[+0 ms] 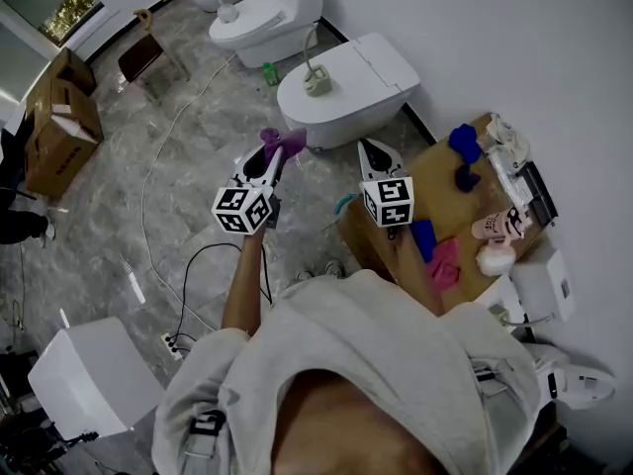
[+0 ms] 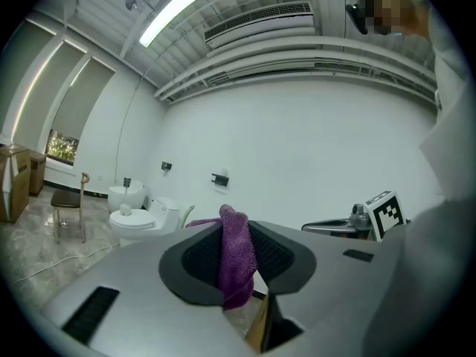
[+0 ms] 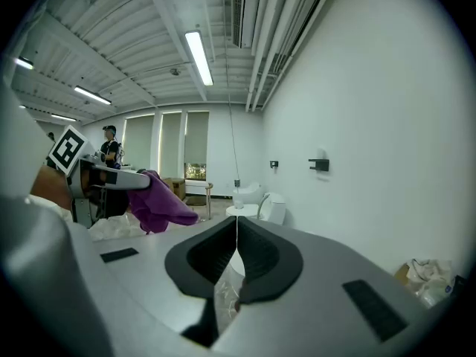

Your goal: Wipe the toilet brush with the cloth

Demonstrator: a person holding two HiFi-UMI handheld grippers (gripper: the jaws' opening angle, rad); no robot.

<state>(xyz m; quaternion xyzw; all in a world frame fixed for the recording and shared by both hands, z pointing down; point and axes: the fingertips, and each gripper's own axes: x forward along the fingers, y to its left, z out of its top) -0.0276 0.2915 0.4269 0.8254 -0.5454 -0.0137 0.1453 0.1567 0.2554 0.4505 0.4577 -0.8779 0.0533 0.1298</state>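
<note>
**Purple cloth in the left gripper, brush on the toilet lid**

The left gripper (image 2: 238,233) is squeezed tight on a purple cloth (image 2: 238,266). The cloth sticks up between the two jaws and hangs down a bit too. The right gripper (image 3: 237,238) has its jaws pressed together, and there is nothing between them. Both grippers are up in the air, side by side and a little apart, above the grey floor. In front of them is a white toilet (image 1: 361,77) with its lid down. The toilet brush (image 1: 315,75) stands in its holder on that lid, well apart from both grippers and from the cloth. On the right, by the wall, is a wooden table (image 1: 435,181). Some blue cloths (image 1: 463,140) and a pink cloth (image 1: 444,262) lie on it.
</note>
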